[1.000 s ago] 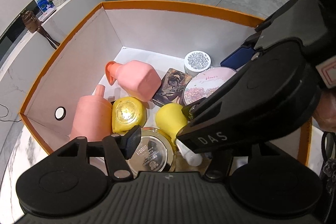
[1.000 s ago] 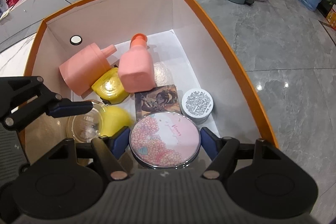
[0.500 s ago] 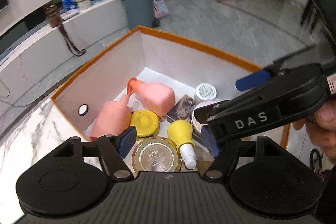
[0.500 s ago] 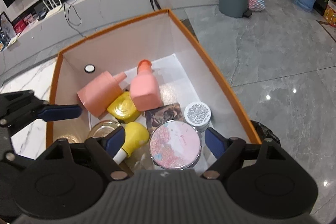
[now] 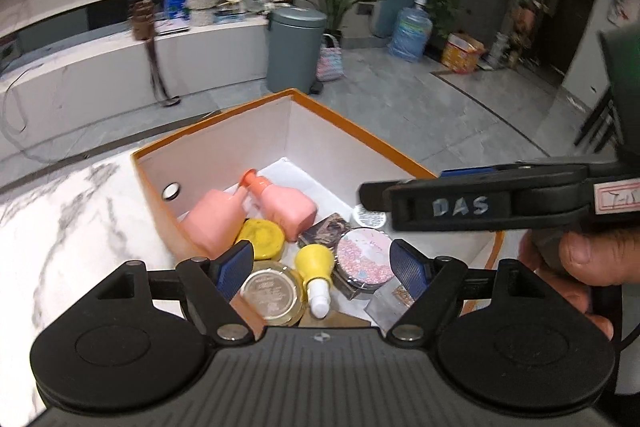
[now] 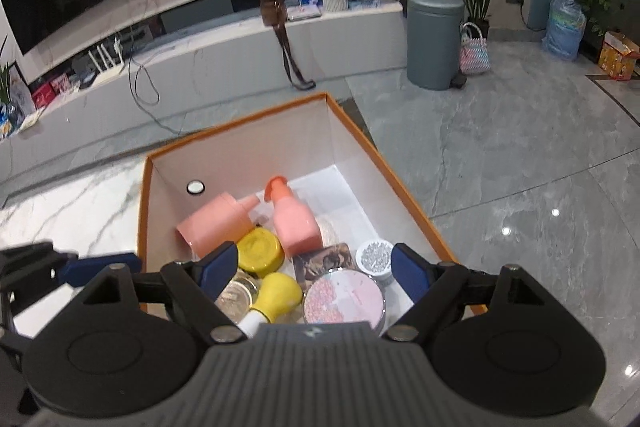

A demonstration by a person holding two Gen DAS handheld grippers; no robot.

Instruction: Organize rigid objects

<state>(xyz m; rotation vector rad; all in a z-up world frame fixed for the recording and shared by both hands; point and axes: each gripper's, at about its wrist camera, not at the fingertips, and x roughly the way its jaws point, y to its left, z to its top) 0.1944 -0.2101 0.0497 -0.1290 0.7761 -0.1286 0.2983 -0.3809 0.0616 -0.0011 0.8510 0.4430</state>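
Compact partly cut off behind right claw body, box.

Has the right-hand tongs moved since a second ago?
Yes. The right tongs have lifted up and back: the orange box looks smaller and lower in their view, and the round floral tin no longer sits between them.
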